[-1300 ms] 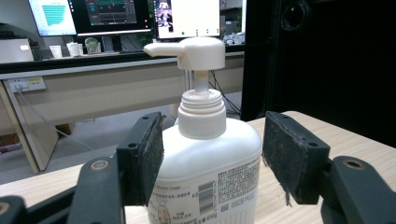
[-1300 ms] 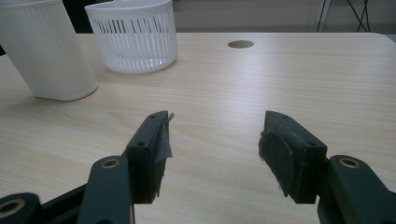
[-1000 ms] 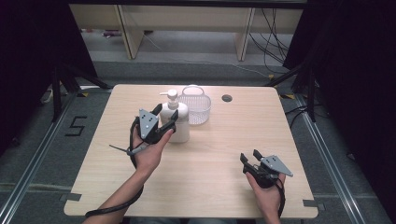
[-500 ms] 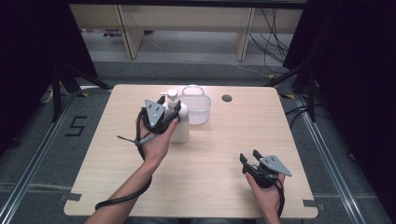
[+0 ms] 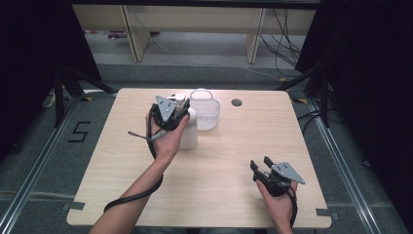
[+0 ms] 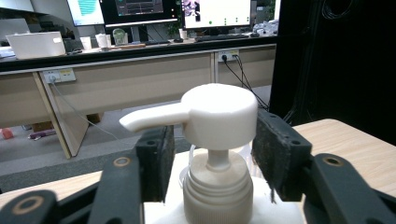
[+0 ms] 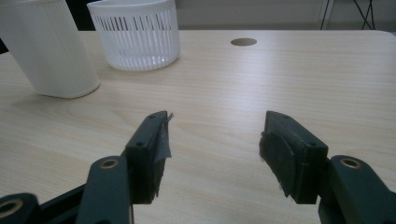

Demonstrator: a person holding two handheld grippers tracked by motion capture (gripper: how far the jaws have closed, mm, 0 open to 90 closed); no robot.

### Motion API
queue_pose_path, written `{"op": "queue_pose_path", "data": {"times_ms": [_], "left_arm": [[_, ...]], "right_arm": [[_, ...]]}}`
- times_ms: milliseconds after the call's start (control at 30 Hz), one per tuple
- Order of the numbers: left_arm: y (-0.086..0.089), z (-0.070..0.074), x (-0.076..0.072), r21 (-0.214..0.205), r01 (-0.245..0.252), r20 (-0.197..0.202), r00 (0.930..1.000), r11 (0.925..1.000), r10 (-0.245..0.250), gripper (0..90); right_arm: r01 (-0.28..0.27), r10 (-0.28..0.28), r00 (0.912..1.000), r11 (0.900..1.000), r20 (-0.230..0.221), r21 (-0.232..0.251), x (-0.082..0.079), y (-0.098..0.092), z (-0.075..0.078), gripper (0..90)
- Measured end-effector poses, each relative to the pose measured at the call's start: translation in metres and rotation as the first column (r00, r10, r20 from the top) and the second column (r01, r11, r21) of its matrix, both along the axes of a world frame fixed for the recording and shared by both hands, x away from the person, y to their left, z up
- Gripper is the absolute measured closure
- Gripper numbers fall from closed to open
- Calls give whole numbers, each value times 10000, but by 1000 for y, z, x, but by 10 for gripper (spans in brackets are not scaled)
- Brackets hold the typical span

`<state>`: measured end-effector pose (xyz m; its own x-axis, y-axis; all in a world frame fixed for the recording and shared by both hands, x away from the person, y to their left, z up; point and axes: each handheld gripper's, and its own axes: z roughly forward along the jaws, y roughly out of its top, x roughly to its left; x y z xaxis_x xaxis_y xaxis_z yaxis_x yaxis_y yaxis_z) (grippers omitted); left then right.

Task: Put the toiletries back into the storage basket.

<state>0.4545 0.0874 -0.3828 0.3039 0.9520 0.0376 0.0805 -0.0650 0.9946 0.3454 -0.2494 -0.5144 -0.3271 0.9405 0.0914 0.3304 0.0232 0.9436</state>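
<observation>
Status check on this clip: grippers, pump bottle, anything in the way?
Left gripper jaws just closing around pump bottle head, right pad touching, left not yet. Right gripper open, idle over table. Basket close behind bottle; nothing blocking.

black tongs [image 5: 170,118], grey three-cornered plates, trailing black cables.

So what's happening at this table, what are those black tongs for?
A person holds a pair of tongs in each hand. The left tongs have just been closing around the pump head of a white soap bottle, which sits between the pads with small gaps either side. A white basket stands beside it. The right tongs wait open above the table.
</observation>
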Motion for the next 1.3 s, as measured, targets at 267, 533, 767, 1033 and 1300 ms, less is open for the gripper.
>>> {"op": "queue_pose_path", "data": {"times_ms": [267, 533, 767, 1033, 1300], "left_arm": [[-2, 3, 2, -86, -10, -241, 9997, 10000, 8, 576], [-1, 5, 2, -197, 80, -387, 9992, 9998, -88, 588], [0, 7, 1, -218, 225, -340, 9992, 9995, -232, 590], [0, 19, -2, -327, 415, -73, 9991, 9986, -417, 590], [0, 26, -2, -335, 499, 114, 9987, 9982, -495, 591]], "right_arm": [[-17, 18, 9999, 9999, -127, 122, 0, 1, 0, 418], [-6, 7, 9999, 10000, -138, 56, 0, 1, 0, 418], [-85, 86, 9998, 9999, -161, 64, 0, 0, 0, 418], [-41, 41, 9999, 10000, -140, 32, 0, 0, 0, 418], [-114, 117, 9998, 9997, -178, 212, 0, 1, 0, 418]]}}
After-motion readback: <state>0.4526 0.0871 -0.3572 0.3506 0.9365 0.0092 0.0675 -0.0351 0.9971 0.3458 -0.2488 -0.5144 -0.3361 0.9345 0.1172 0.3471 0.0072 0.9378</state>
